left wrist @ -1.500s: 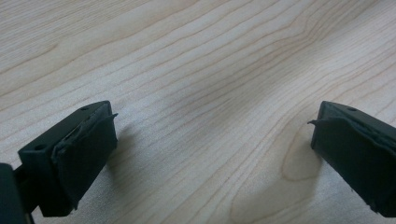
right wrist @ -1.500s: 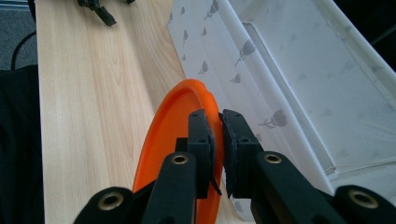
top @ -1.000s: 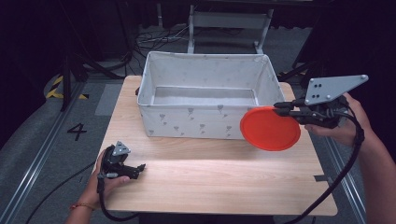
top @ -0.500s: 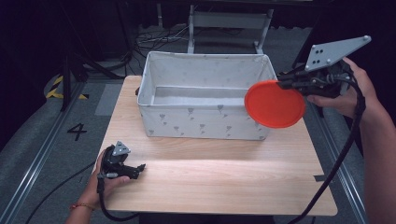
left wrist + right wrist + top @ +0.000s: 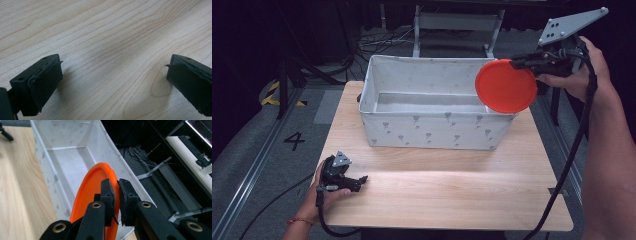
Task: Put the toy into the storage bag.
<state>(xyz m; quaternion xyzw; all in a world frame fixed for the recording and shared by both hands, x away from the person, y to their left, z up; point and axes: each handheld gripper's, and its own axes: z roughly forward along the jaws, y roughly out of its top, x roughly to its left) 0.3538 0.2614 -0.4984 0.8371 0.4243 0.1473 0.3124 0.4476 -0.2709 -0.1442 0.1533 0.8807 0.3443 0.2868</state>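
1. The left gripper (image 5: 357, 181) rests on the table (image 5: 452, 195) near its front left edge, jaws spread wide on nothing; it poses little risk.
2. The fabric bin (image 5: 432, 107) sits mid-table; the plate could clip its right rim.
3. The right gripper (image 5: 116, 195) pinches the orange plate (image 5: 506, 86) by its rim, held on edge over the bin's right end. So thin a hold could let it swing or slip.
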